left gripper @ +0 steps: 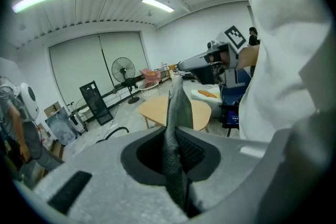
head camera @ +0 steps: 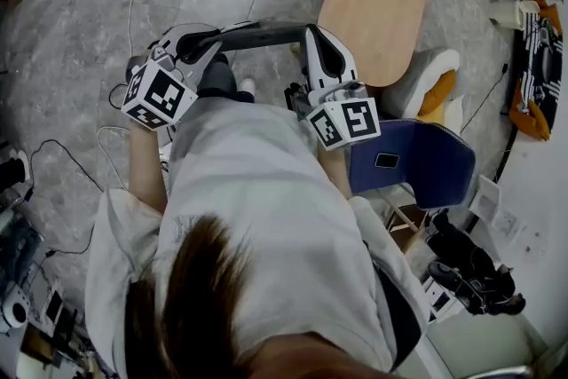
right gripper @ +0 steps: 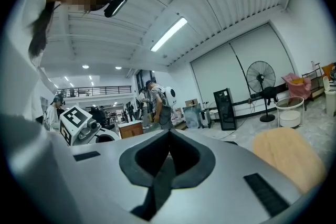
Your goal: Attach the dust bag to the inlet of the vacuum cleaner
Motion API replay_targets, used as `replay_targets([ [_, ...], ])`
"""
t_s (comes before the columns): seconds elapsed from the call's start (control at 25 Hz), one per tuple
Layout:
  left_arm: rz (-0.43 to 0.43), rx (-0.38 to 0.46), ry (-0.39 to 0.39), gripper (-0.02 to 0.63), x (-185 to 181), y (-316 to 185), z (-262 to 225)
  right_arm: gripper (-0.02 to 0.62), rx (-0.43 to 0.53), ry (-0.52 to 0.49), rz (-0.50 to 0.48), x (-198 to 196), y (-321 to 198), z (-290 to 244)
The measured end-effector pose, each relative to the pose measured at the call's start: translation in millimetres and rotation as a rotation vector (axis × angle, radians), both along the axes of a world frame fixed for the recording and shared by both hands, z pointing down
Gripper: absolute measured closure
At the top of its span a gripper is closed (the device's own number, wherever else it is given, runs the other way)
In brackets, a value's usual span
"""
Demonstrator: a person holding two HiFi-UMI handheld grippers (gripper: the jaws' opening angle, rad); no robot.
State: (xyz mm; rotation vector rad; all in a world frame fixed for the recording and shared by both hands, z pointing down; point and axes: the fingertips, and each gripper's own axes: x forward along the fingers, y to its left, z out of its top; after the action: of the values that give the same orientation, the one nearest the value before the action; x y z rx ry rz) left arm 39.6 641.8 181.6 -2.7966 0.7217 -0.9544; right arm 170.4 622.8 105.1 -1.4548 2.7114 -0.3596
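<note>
L tongs [left gripper: 177,161] clamp grey mesh dust bag [left gripper: 177,105]; R tongs [right gripper: 169,138] fully closed.

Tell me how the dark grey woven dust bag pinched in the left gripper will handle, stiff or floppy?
Probably floppy: the dark grey woven dust bag folds flat in the left gripper, jaws shut on it. Likely light: in the head view it stretches toward the right gripper with little sag. Textured weave should resist slipping.
</note>
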Motion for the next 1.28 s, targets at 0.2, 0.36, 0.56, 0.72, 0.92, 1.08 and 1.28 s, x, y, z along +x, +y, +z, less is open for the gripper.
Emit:
replay_targets([
  [0.2, 0.002, -0.009, 0.008, 0.568, -17.3, -33.5, 7.5, 0.594, -0.018, 0.004, 0.010, -14.5, -32.7, 6.9],
  [0.36, 0.017, -0.011, 0.013, 0.568, -41.1, -73.2, 7.2, 0.594, -0.024, -0.004, 0.030, -35.9, -74.8, 3.9],
  [0.56, 0.051, -0.018, 0.015, 0.568, -72.6, -124.6, -0.7, 0.594, -0.010, 0.001, 0.046, -70.3, -130.8, -10.5],
  [0.72, 0.072, -0.011, 0.009, 0.568, -97.8, -160.7, -0.6, 0.594, -0.002, 0.011, 0.072, -95.1, -163.6, -12.9],
  [0.92, 0.077, -0.010, 0.004, 0.568, -118.3, -191.6, 2.5, 0.594, 0.000, 0.013, 0.083, -113.8, -184.9, -12.4],
  [1.08, 0.065, -0.018, 0.001, 0.568, -125.8, -208.7, 5.5, 0.594, -0.001, 0.038, 0.081, -116.0, -201.5, -12.8],
  [1.28, 0.034, -0.042, 0.000, 0.568, -123.5, -231.5, 15.2, 0.594, -0.017, 0.033, 0.076, -108.5, -227.4, -3.4],
])
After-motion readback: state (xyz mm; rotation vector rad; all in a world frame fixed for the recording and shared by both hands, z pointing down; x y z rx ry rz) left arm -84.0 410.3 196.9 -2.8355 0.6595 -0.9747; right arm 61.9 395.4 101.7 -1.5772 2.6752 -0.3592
